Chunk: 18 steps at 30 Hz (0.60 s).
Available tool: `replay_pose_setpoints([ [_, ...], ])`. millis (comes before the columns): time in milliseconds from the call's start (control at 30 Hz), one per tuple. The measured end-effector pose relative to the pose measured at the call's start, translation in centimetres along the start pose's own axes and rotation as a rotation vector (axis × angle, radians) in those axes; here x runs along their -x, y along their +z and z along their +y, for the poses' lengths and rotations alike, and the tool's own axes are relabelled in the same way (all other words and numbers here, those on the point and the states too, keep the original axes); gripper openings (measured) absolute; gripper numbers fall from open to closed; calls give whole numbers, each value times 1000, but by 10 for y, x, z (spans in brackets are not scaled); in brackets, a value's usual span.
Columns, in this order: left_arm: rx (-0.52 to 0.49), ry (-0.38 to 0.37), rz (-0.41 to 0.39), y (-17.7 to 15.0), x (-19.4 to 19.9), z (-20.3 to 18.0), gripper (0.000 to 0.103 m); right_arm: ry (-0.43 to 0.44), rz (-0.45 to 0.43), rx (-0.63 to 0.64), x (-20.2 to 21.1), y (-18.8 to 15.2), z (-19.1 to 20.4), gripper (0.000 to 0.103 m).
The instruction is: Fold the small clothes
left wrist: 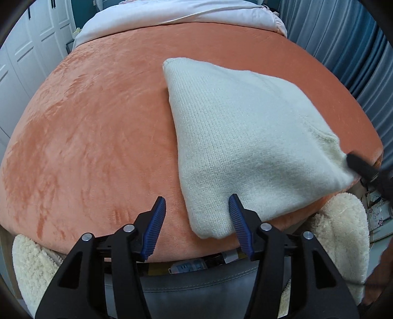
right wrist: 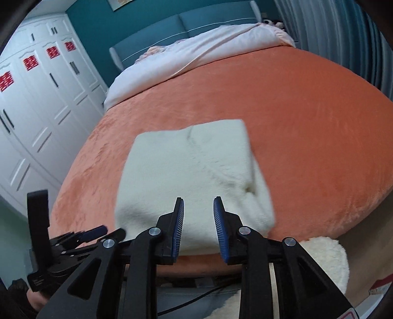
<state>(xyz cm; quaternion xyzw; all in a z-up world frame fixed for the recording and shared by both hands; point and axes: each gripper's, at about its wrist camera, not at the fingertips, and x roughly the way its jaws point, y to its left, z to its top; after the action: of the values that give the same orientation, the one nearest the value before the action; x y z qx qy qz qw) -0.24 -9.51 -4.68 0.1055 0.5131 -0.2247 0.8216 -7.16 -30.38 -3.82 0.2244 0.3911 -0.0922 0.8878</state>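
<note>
Open bed on the left, knit on the right

The orange cover lies bare and flat left of and beyond the folded knit, giving wide passage. The knit fills the near right edge. The quilt bounds the far end, the curtain the right side, the wardrobe the left.

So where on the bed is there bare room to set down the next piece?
The orange bedspread lies bare left of the folded cream sweater, up to the pale duvet. In the right wrist view it is also bare to the sweater's right. It is crowded at the near edge, where both tongs work.
</note>
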Motion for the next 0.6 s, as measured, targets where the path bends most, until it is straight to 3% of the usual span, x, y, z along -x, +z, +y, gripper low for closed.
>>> replay_pose_setpoints([
  [67, -3, 2, 5, -1, 3, 1, 55, -19, 101, 86, -34, -12, 10, 25],
  [133, 6, 6, 12, -1, 10, 5, 54, -112, 243, 144, -79, -32, 7, 18],
  [167, 14, 14, -2, -2, 17, 10, 54, -139, 274, 151, -86, -36, 7, 18],
  [233, 43, 35, -28, -4, 28, 23, 54, -121, 219, 180, -67, -24, 20, 17],
  [367, 145, 44, -35, -1, 36, 51, 55, 13, 65, 236, -24, 19, 63, 14],
  [433, 163, 65, -37, 2, 37, 58, 55, 45, 27, 293, -24, 33, 88, 14],
  [500, 166, 78, -52, 5, 40, 61, 55, 50, 85, 323, -50, 30, 98, 14],
  [567, 167, 93, -58, 7, 43, 63, 55, 20, 244, 344, -98, 8, 99, 15],
  [600, 168, 97, -56, 8, 43, 64, 55, 24, 263, 348, -113, -2, 96, 15],
])
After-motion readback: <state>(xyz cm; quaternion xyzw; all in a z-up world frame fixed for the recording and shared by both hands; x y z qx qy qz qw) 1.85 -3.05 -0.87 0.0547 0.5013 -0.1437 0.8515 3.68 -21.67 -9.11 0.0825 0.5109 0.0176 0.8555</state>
